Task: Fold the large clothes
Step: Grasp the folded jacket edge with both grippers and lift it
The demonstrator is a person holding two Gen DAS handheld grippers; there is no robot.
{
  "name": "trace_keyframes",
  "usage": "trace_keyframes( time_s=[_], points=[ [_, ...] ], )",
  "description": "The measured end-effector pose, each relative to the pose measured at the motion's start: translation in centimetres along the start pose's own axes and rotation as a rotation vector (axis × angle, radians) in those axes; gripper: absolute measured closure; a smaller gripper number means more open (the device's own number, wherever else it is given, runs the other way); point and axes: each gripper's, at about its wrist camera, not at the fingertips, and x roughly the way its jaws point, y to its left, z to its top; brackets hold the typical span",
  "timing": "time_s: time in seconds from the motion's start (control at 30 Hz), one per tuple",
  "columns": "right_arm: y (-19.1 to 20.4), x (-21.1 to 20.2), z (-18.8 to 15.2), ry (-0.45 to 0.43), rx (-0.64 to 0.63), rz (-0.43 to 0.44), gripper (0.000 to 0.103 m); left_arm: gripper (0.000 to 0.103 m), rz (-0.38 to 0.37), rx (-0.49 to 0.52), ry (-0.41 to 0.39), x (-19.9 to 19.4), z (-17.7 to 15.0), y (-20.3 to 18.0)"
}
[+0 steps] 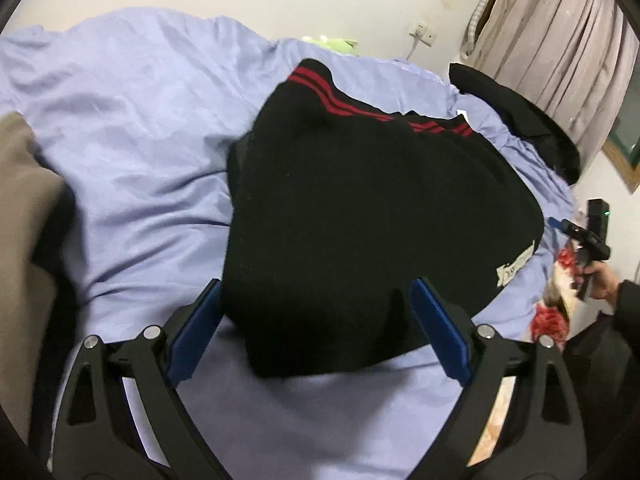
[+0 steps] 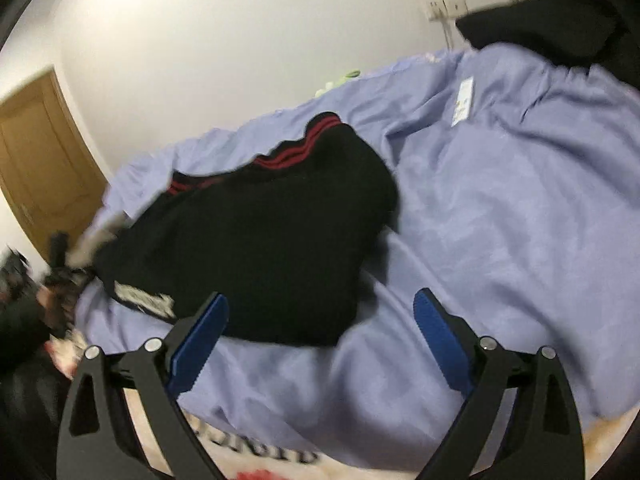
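Observation:
A folded black garment (image 1: 360, 208) with red stripes and a white logo lies on the lavender bedsheet (image 1: 132, 140). My left gripper (image 1: 318, 312) is open, its blue fingers astride the garment's near corner, just above it. In the right wrist view the same garment (image 2: 260, 248) lies ahead and left. My right gripper (image 2: 322, 326) is open and empty over the sheet (image 2: 500, 220), its left finger near the garment's near edge. The right gripper also shows at the right edge of the left wrist view (image 1: 584, 240), held off the bed.
A second dark garment (image 1: 516, 116) lies at the bed's far right corner, below beige curtains (image 1: 556, 36). Brown fabric (image 1: 24, 216) sits at the left. A patterned blanket (image 2: 260, 456) lies under the sheet's near edge. A wooden door (image 2: 44, 160) stands at left.

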Motion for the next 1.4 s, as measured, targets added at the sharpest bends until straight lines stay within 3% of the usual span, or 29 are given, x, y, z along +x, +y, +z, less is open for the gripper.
trace_keyframes(
  time_s=[0.13, 0.23, 0.47, 0.67, 0.77, 0.9, 1.07, 1.2, 1.23, 1.3, 1.33, 1.37, 1.4],
  points=[
    [0.0, 3.3, 0.9, 0.065, -0.013, 0.022, 0.011, 0.013, -0.036, 0.004, 0.037, 2.7, 0.3, 0.4],
    [0.6, 6.3, 1.4, 0.147, 0.001, 0.132, 0.011, 0.013, -0.137, -0.038, 0.066, 4.2, 0.6, 0.8],
    [1.2, 8.4, 3.3, 0.228, -0.015, 0.273, 0.009, 0.011, -0.201, -0.009, 0.085, 4.7, 0.9, -0.2],
    [4.5, 5.9, 4.4, 0.217, -0.179, 0.188, 0.010, 0.012, -0.141, 0.085, 0.073, 2.8, 0.9, -2.0],
    [5.4, 6.3, 4.6, 0.216, -0.176, 0.208, 0.009, 0.012, -0.106, 0.122, 0.054, 2.8, 1.3, -3.0],
    [5.4, 6.9, 4.6, 0.219, -0.185, 0.219, 0.009, 0.012, -0.131, 0.124, 0.044, 2.5, 1.7, -3.1],
    [4.4, 11.3, 2.6, 0.311, -0.199, 0.109, 0.004, 0.008, -0.106, 0.104, 0.128, 5.6, 0.9, -2.2],
    [4.0, 12.5, 3.1, 0.349, -0.107, 0.099, 0.005, 0.007, -0.093, 0.081, 0.133, 6.3, 0.9, -2.0],
    [4.1, 12.5, 3.5, 0.365, -0.079, 0.088, 0.005, 0.007, -0.087, 0.076, 0.139, 6.2, 1.0, -2.1],
    [4.2, 12.3, 4.0, 0.372, -0.052, 0.069, 0.017, 0.012, -0.079, 0.065, 0.151, 6.0, 1.3, -2.1],
    [4.1, 12.1, 4.1, 0.365, -0.034, 0.063, 0.020, 0.022, -0.072, 0.049, 0.151, 5.7, 1.6, -2.0],
    [4.2, 11.8, 4.3, 0.358, -0.013, 0.059, 0.030, 0.039, -0.065, 0.033, 0.142, 5.2, 1.7, -1.8],
    [4.3, 11.4, 4.6, 0.346, 0.000, 0.065, 0.047, 0.046, -0.074, 0.008, 0.135, 4.7, 1.9, -1.6]
  ],
)
